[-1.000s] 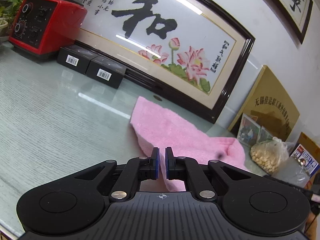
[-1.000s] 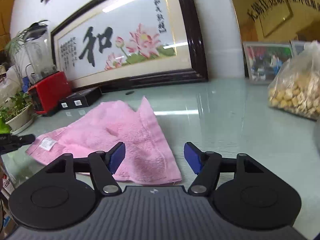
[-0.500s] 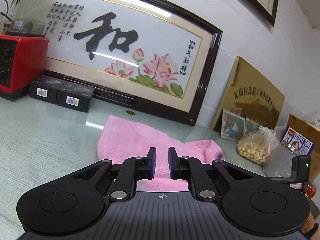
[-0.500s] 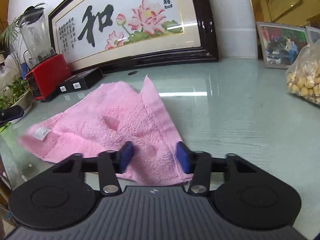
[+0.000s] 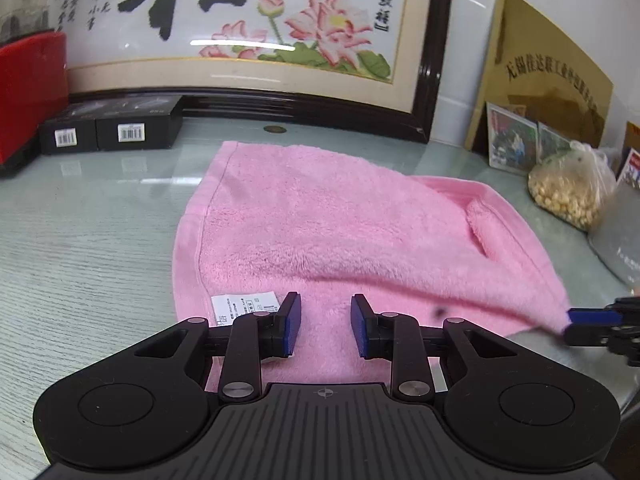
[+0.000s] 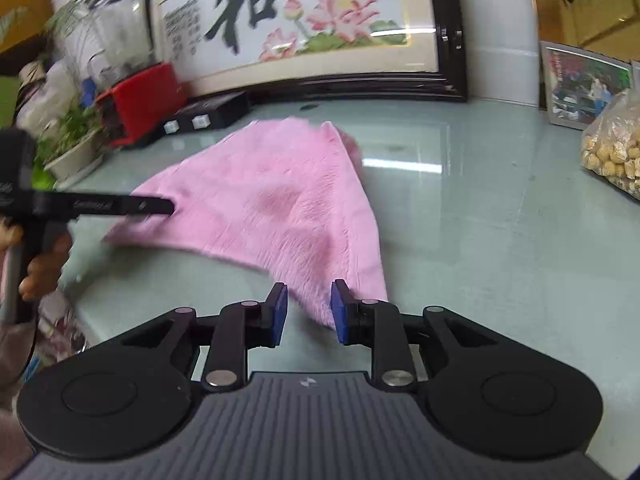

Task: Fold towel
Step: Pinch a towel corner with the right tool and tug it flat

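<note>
A pink towel (image 5: 340, 224) lies on the glass table, partly folded over itself, with a white label (image 5: 244, 306) near its front left corner. My left gripper (image 5: 325, 330) is open, its fingers low over the towel's near edge beside the label. In the right wrist view the towel (image 6: 272, 204) stretches away to the left. My right gripper (image 6: 308, 312) is partly open, with the towel's near right corner between its blue pads (image 6: 280, 312); whether they touch it is unclear. The right gripper's tip shows at that lifted corner in the left wrist view (image 5: 592, 320). The left gripper shows in the right wrist view (image 6: 120, 206).
A framed lotus picture (image 5: 240, 32) leans on the back wall. Two black boxes (image 5: 116, 130) and a red blender base (image 5: 28, 88) stand at back left. A bag of nuts (image 5: 568, 192), photos and a gold plaque (image 5: 540, 72) are at right. A potted plant (image 6: 72, 140) is far left.
My left gripper opened and moved in low over the towel's label corner. My right gripper narrowed around the towel's near right corner, which now looks lifted off the table.
</note>
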Motion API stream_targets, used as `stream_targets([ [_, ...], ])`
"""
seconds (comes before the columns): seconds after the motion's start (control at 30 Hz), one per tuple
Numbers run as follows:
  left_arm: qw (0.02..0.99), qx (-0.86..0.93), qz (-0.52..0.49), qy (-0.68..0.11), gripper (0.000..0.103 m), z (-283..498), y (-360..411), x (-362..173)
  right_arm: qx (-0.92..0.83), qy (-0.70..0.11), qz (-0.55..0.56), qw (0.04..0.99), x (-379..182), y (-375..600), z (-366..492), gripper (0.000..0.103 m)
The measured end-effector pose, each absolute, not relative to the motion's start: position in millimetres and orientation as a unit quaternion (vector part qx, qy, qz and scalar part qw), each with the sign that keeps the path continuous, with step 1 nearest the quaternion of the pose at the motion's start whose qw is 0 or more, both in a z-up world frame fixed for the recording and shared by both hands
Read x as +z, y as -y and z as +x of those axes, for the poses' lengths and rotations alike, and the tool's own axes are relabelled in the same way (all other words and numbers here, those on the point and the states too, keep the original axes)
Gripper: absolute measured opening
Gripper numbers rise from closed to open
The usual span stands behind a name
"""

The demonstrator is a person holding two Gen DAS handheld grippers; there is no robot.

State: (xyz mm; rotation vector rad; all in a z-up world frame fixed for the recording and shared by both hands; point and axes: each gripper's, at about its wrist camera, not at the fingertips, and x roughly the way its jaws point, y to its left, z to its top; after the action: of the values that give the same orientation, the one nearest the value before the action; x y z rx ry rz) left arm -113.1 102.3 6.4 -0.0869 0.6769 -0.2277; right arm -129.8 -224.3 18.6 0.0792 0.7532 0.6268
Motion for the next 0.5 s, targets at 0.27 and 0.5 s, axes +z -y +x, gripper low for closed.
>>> stream_targets([
  [0.27,0.938,-0.116,-0.009,-0.325,0.032,-124,-99,7,0.279,-0.255,0.043,0.925,82,217,-76,0.05],
  [0.5,0.939,-0.126,-0.02,-0.319,0.04,-122,-101,7,0.28,-0.354,0.005,0.892,67,149,30,0.046],
])
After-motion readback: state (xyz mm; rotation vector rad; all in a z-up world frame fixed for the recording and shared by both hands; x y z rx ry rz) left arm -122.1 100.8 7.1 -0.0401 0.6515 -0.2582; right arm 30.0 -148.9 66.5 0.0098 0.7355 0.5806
